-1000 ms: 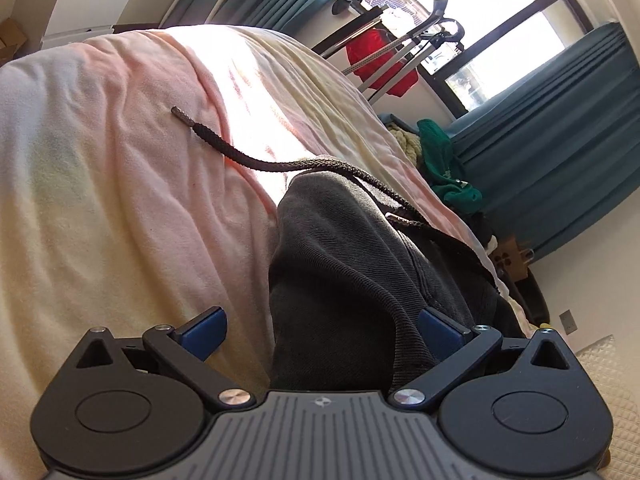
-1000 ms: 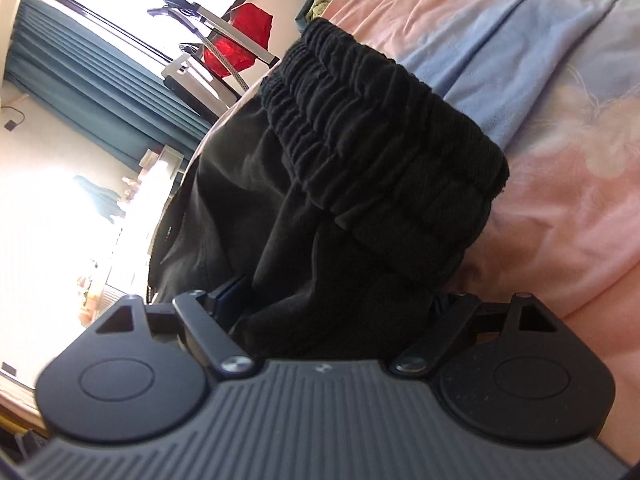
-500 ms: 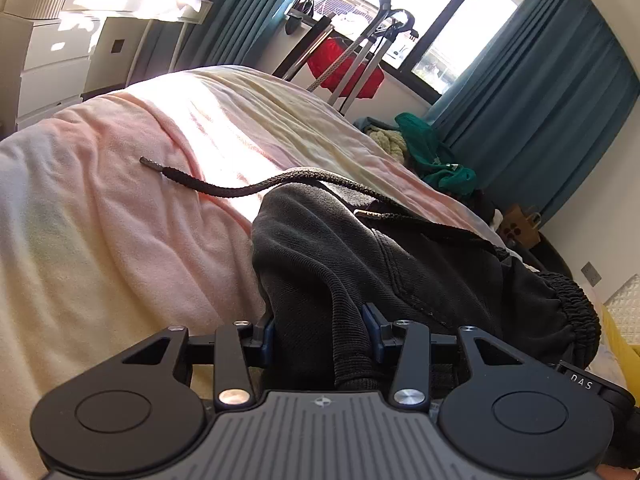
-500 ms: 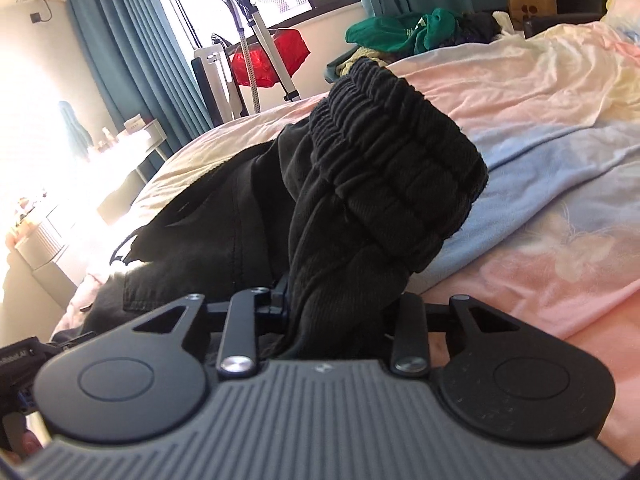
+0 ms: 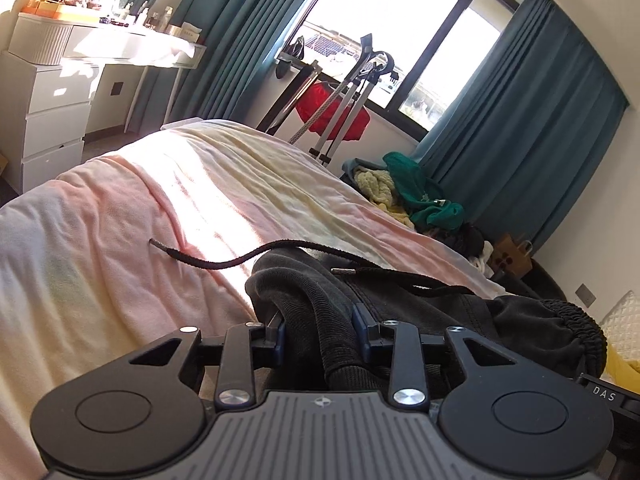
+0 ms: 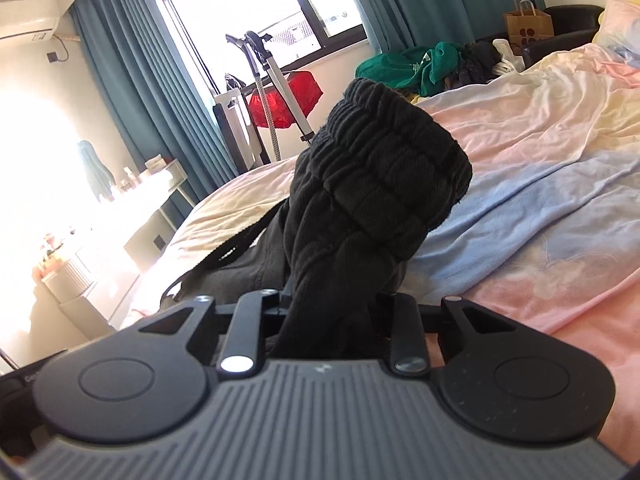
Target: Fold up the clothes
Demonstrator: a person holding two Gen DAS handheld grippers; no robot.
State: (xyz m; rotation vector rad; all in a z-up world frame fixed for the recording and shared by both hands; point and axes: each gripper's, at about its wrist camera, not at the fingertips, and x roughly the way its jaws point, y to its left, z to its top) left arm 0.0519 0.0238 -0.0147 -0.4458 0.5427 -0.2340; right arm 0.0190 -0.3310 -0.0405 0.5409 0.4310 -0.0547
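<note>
Each camera sits just behind its own fingers, low over the bed (image 5: 120, 216) and pressed close against the dark garment (image 5: 400, 304) that fills the ground straight ahead of the tool. The left wrist view faces along the bed toward the window (image 5: 392, 28), with the dresser (image 5: 52, 92) off to the tool's left. The right wrist view faces the same window (image 6: 248, 12); both share the red cloth on the rack (image 6: 288, 98), the green clothes pile (image 6: 416, 64) and the teal curtains (image 6: 132, 92).

Home bedroom: pastel-sheeted bed (image 5: 168, 208), teal curtains (image 5: 520, 128), white dresser (image 5: 52, 92) far left, clothes pile (image 5: 416, 196) by window.
</note>
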